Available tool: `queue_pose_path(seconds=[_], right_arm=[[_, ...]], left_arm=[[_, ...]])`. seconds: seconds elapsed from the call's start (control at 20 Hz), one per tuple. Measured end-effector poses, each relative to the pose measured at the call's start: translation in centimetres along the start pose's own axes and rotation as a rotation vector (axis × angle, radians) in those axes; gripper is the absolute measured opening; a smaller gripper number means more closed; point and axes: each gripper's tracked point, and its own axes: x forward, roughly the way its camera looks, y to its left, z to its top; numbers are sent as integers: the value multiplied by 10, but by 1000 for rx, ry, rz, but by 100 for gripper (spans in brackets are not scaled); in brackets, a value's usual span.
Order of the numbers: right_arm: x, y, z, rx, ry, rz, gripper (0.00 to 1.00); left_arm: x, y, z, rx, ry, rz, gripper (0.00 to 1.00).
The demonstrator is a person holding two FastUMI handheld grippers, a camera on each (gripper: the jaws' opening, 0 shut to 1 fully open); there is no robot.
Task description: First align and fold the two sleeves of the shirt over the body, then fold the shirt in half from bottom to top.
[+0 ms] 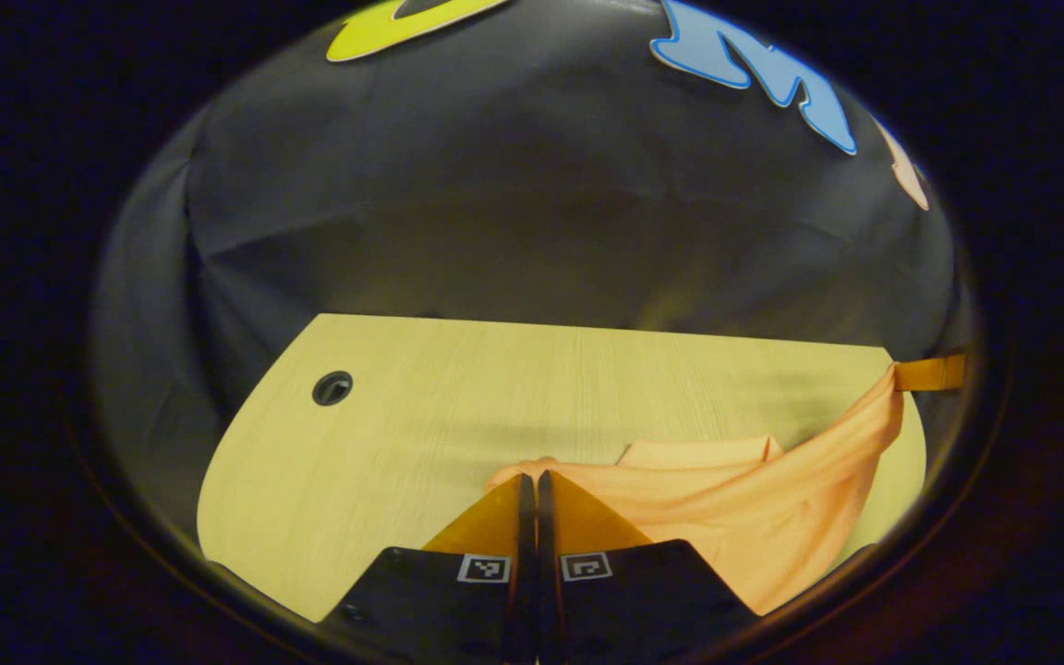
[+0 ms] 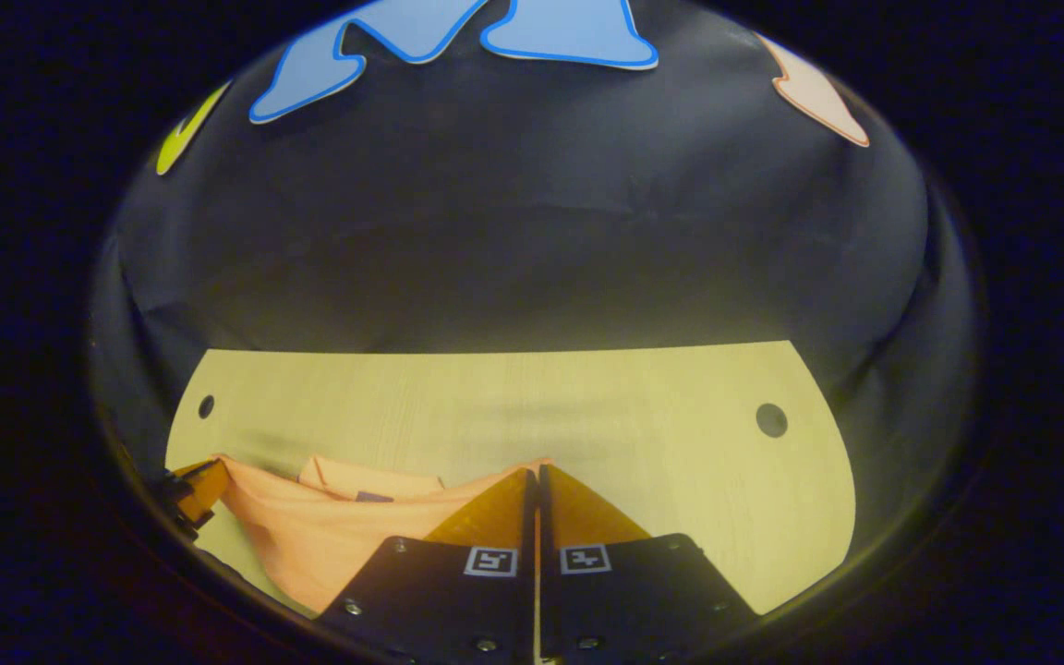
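Left gripper view: each hand-held gripper (image 1: 537, 480) pinches shirt (image 1: 772, 517) hem closed, above bench (image 1: 403, 434); fabric soft, limp, sags between, so grip corners.

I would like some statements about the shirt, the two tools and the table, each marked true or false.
1. The left tool is shut on the edge of the orange shirt. True.
2. The shirt lies flat and neatly folded on the table. False: it hangs lifted between the two tools.
3. The right tool is shut on the shirt. True.
4. The table is made of dark metal. False: it is light wood.
5. The table has round holes. True.
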Motion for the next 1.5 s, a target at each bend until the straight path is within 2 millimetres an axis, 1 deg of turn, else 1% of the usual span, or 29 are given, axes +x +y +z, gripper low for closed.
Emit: queue_pose_path(seconds=[0.1, 0.15, 0.2, 0.3, 0.35, 0.4, 0.45, 0.6, 0.65, 0.7, 0.75, 0.8, 0.85, 0.9, 0.95, 1.0, 1.05, 1.1, 1.15, 1.3, 1.35, 1.4, 1.5], right_arm=[[20, 1, 3, -7, -38, -17, 3], [30, 1, 3, -14, -48, -26, 3], [41, 2, 0, -17, -50, -32, 3], [58, 2, -9, -12, -35, -42, 2], [64, 3, -13, -10, -26, -42, 2], [75, 2, -19, -8, -13, -43, 2], [78, 2, -23, -8, 0, -44, 0], [83, 3, -30, -3, 24, -31, 0], [85, 4, -32, 10, 36, -10, 1], [83, 4, -36, 20, 49, 1, 2], [82, 5, -39, 26, 60, 11, 3], [79, 8, -39, 31, 62, 22, 8], [75, 7, -40, 29, 60, 24, 24], [75, 8, -40, 27, 58, 29, 25], [70, 8, -39, 22, 55, 26, 38], [64, 8, -38, 18, 50, 28, 42], [58, 9, -36, 17, 45, 33, 45], [52, 11, -33, 15, 38, 37, 48], [45, 11, -30, 9, 29, 39, 48], [8, 18, -19, -19, -17, 49, 48], [-6, 20, -16, -30, -32, 57, 48], [-19, 22, -12, -43, -47, 63, 48], [-49, 27, -9, -61, -80, 72, 48]], left_arm=[[12, 4, -4, 7, -25, 5, 5], [18, 3, -3, 10, -34, 5, 5], [24, 2, -2, 15, -37, 5, 8], [32, 2, -11, 30, -25, 8, 5], [36, 3, -16, 36, -14, 9, 5], [39, 4, -20, 37, -6, 13, 5], [41, 3, -23, 34, 2, 13, 5], [44, 1, -32, 36, 31, 0, 5], [44, -2, -35, 30, 44, -16, 7], [43, -9, -37, 17, 53, -37, 9], [43, -9, -37, 9, 57, -36, 17], [41, -10, -39, 3, 59, -41, 24], [38, -10, -37, -1, 56, -43, 34], [35, -9, -34, -1, 53, -42, 45], [32, -11, -33, 0, 54, -49, 61], [28, -12, -32, 3, 55, -51, 69], [23, -15, -31, -1, 58, -59, 73], [16, -17, -28, -7, 55, -66, 71], [10, -18, -25, -14, 50, -69, 71], [-22, -25, -6, -26, 17, -82, 74], [-36, -27, 1, -20, 2, -83, 74], [-51, -31, 8, -14, -11, -86, 71], [-87, -40, 22, -19, -35, -93, 71]])
